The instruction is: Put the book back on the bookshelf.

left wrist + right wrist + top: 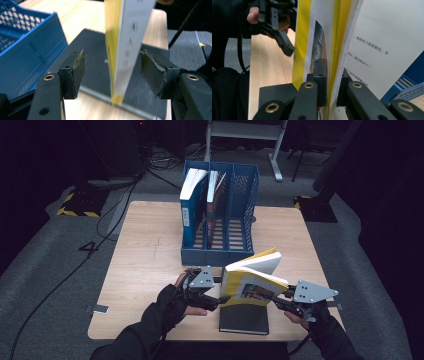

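Observation:
A yellow-covered book (252, 282) hangs half open and tilted above a black book (244, 320) that lies flat at the table's near edge. My right gripper (272, 296) is shut on the yellow book's cover and some pages (299, 37), coming in from the right. My left gripper (220, 299) is at the book's left side. In the left gripper view its pads (77, 67) stand apart on either side of the book's edge (122, 50), with a gap on each side. The black book (97, 62) lies below them.
A blue file rack (220, 252) stands just behind the books at the middle of the wooden table (150, 255). It holds a white-and-blue book (190, 205) and a second one (215, 200) upright. Cables and a desk frame are on the floor beyond.

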A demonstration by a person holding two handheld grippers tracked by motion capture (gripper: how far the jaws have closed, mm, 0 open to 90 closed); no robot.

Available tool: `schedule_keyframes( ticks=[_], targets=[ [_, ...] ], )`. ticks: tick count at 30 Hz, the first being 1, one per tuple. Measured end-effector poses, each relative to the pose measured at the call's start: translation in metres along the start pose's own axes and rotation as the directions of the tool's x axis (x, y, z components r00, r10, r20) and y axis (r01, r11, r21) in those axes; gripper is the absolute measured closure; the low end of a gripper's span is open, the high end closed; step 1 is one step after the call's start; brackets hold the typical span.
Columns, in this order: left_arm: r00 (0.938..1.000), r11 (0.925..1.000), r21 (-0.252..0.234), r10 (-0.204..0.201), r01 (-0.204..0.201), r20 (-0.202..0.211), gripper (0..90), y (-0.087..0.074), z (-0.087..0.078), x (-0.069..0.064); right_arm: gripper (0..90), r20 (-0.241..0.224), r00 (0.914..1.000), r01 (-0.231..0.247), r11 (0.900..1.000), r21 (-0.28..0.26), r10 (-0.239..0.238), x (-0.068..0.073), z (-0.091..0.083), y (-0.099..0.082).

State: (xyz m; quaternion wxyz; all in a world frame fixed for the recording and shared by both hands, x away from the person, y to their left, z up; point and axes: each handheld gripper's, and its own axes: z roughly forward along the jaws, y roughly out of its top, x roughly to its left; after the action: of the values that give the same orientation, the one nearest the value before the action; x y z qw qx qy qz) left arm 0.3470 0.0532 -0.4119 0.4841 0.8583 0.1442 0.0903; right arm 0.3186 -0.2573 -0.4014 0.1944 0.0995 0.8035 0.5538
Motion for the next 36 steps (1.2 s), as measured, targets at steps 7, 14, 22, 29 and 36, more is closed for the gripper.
schedule_keyframes(
  ticks=[7,14,22,29,36],
  targets=[
    [0.9997,0.9949,-0.101,0.005,-0.003,0.022,40.8,0.025,0.007,0.000,79.4,0.000,1.0000,0.001,1.0000,0.006,-0.001,0.000,-0.001,0.000],
    [0.9989,0.9894,-0.140,0.042,-0.038,0.021,42.4,0.046,0.007,-0.004,73.8,0.039,0.9992,-0.007,0.9998,0.017,0.007,-0.002,-0.008,-0.002],
    [0.9991,0.9853,-0.166,0.042,-0.042,0.001,44.6,0.064,-0.002,-0.004,68.5,0.087,0.9958,-0.029,0.9995,0.009,0.028,-0.009,-0.021,-0.006],
    [0.9976,0.9869,-0.146,0.069,-0.069,-0.005,45.8,0.080,-0.007,-0.006,66.0,0.108,0.9934,-0.043,0.9990,0.015,0.041,-0.011,-0.025,-0.009],
    [0.9953,0.9879,-0.121,0.096,-0.097,-0.009,49.5,0.088,-0.005,-0.009,62.9,0.118,0.9924,-0.039,0.9990,0.020,0.037,-0.011,-0.025,-0.009]
  ],
)
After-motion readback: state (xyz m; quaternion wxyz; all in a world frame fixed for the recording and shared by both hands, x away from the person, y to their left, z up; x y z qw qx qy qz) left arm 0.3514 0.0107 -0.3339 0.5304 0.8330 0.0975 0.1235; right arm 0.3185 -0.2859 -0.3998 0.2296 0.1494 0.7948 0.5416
